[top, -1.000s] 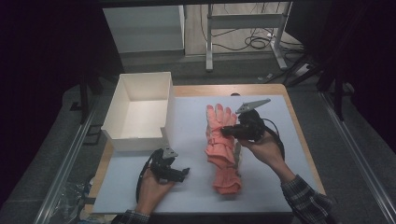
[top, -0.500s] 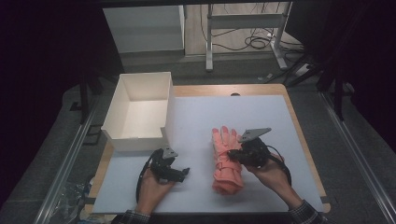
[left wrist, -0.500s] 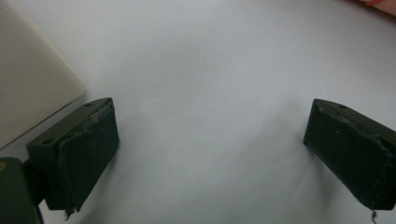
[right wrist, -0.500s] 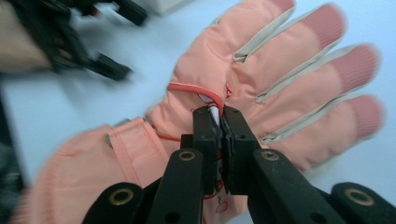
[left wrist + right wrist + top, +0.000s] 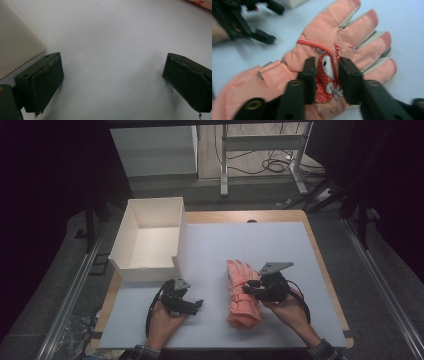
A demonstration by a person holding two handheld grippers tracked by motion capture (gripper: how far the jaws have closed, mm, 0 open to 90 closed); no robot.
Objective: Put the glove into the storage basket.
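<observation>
**Right gripper view: glove set down, grip easing**

My right gripper [image 5: 327,75] has just been opening, its jaws partly apart astride the pink glove [image 5: 342,35] flat on the table [image 5: 280,245]. My left gripper [image 5: 112,82] gapes empty beside the white box [image 5: 150,237], presumably the glove's destination.

Left tongs [image 5: 112,82] with both black jaws spread wide, nothing between them, low over the bare white counter [image 5: 112,37]. White box [image 5: 15,45] corner just beside the left jaw. Sliver of pink glove [image 5: 203,3] at far right edge.
</observation>
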